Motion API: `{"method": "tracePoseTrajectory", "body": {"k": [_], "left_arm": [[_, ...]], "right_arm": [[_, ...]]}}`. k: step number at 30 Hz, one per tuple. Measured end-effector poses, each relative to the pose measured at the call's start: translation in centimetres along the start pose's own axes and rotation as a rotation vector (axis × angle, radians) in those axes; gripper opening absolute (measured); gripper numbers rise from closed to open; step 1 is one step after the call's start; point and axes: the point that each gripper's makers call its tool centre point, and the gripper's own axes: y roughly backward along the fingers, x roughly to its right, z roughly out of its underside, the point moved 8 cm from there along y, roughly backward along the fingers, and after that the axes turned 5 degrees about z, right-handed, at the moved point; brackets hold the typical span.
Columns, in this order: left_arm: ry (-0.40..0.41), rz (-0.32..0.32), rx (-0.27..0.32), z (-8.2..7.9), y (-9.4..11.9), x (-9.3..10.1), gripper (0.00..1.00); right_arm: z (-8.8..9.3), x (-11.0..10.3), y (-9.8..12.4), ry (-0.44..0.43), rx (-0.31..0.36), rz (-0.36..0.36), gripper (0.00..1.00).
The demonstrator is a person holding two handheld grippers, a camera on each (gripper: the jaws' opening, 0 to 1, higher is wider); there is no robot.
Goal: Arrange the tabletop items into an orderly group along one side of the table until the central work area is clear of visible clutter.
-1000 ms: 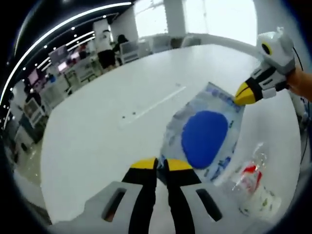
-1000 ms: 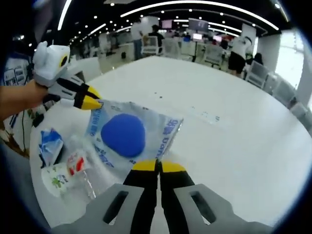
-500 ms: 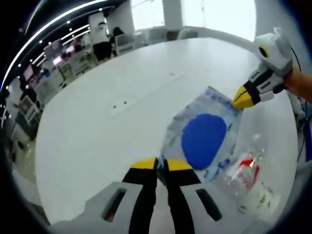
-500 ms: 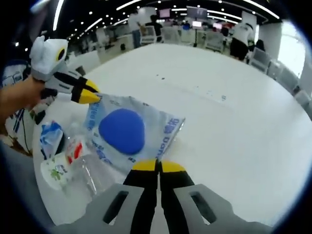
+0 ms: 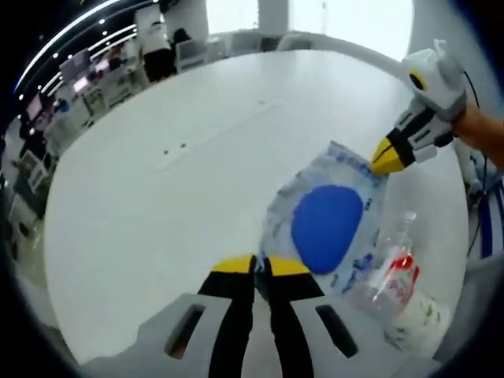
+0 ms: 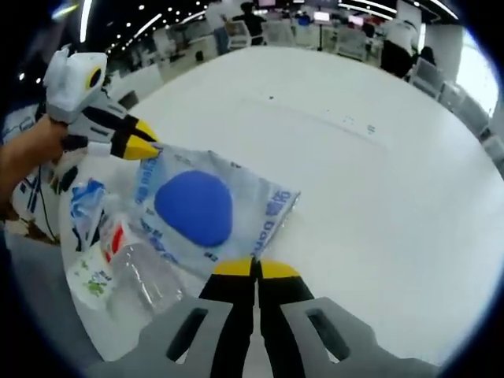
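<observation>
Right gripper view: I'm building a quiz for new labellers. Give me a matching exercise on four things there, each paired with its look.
Things:
1. bag
2. bottle
3. packet
4. table

Looks:
A. clear, with a red label
B. plain white
C. big blue disc in its middle
D. small, blue and white

Pairs: 1-C, 2-A, 3-D, 4-B

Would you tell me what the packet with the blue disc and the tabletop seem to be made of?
Packet: apparently thin, glossy plastic film; it is translucent, wrinkled and printed, with a matte blue disc inside. Tabletop: a smooth white surface, likely laminate, with a soft sheen.
</observation>
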Motion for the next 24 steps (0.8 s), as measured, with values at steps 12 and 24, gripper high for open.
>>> {"method": "tracePoseTrajectory", "body": {"k": [12,24], "left_arm": [[0.002,0.033,-0.019,0.1,-0.5,0.5,0.02],[-0.08,-0.033,-0.03,0.9,-1.4,0.0,0.07]], "right_arm": [[1.6,-0.5,0.5,-0.072,-0.095,-0.014,0.01],[1.9,-0.4,0.2,-0.094,-0.101,-0.012,0.01]]}}
